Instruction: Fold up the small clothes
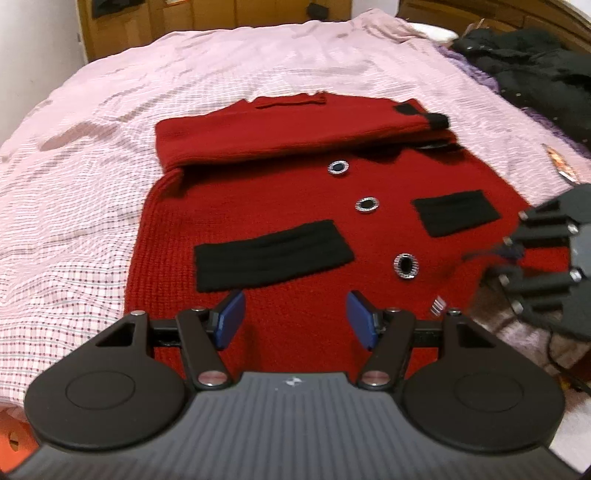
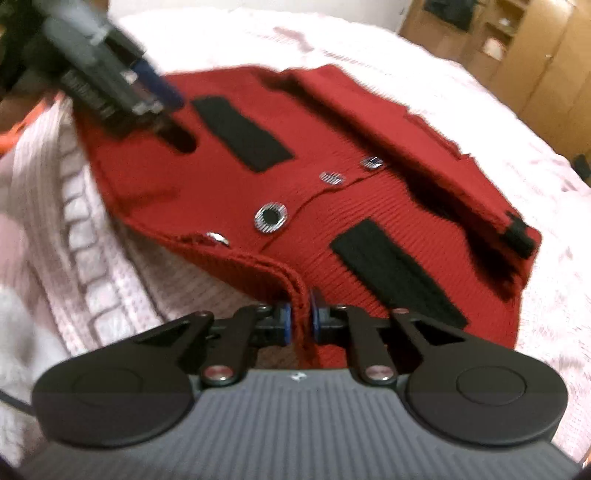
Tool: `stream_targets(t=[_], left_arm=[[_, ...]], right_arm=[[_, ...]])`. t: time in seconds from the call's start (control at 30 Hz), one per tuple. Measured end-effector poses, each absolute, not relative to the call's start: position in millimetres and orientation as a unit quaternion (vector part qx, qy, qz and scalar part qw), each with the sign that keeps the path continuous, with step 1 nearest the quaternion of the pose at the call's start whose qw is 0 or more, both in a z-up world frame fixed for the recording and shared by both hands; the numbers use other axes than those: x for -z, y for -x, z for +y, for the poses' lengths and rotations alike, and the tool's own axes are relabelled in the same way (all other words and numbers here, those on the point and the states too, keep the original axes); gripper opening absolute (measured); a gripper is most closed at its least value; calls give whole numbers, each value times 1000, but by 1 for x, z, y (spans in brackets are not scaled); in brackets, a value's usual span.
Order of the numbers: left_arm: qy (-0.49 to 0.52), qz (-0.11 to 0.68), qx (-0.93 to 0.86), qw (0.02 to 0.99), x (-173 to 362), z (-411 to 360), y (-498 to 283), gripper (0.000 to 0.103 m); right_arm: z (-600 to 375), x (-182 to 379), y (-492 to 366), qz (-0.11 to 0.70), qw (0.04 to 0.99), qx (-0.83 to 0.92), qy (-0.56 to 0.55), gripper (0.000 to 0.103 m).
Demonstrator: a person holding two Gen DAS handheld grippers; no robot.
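Observation:
A small red knitted cardigan point(image 1: 280, 206) with black pocket patches and round silver buttons lies on the bed, its sleeves folded across the top. My left gripper point(image 1: 295, 319) is open, its blue pads just above the cardigan's near hem. My right gripper point(image 2: 298, 317) is shut on the cardigan's hem point(image 2: 291, 280) at the corner near the lowest button, lifting that edge a little. The right gripper also shows at the right edge of the left wrist view point(image 1: 509, 258), and the left gripper at the top left of the right wrist view point(image 2: 159, 96). The cardigan point(image 2: 332, 192) fills the right wrist view.
A pink checked bedspread point(image 1: 92, 203) covers the bed. Dark clothes point(image 1: 535, 81) are piled at the far right of the bed. Wooden cupboards point(image 1: 166, 26) stand behind the bed. A cable point(image 1: 554, 354) hangs at the bed's right edge.

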State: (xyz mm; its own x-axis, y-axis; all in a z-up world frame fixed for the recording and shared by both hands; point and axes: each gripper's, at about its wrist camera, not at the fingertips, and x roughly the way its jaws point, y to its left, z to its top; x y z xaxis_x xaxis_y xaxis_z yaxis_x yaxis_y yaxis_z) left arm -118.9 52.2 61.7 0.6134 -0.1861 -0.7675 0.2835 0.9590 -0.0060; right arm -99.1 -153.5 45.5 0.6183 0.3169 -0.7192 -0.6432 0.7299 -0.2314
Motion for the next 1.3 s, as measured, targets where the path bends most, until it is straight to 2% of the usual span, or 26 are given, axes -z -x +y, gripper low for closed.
stream_targets(t=[0.33,0.47,0.7,0.83,0.87,0.93,1.0,1.3], left_arm=[[-119,390,209,889,-83,31,159,68],[-161,396,223,876,-75,18,167,68],[-236,413,118,872,-40,22,151,68],[-231,413,73,878,-35,34,140,68],[-226,411,73,880,-37,37,139,68],[-221,407,72,883,-37,38,138,68],[-218,404,71,886,-37,38,139,68],[-151,399,65,902,-43,45,134,67]], right_arm=[[-162,-47,85,345,890,-246,166,13],[-169,-52,84,341,900,-234,137,13],[-178,-53,94,335,909,-212,129,14],[-184,-44,105,347,903,-209,143,16],[-186,-42,105,355,901,-205,140,20],[-193,-37,107,368,900,-193,129,35],[-199,-33,110,374,901,-182,120,42],[-203,-30,121,354,920,-140,94,42]])
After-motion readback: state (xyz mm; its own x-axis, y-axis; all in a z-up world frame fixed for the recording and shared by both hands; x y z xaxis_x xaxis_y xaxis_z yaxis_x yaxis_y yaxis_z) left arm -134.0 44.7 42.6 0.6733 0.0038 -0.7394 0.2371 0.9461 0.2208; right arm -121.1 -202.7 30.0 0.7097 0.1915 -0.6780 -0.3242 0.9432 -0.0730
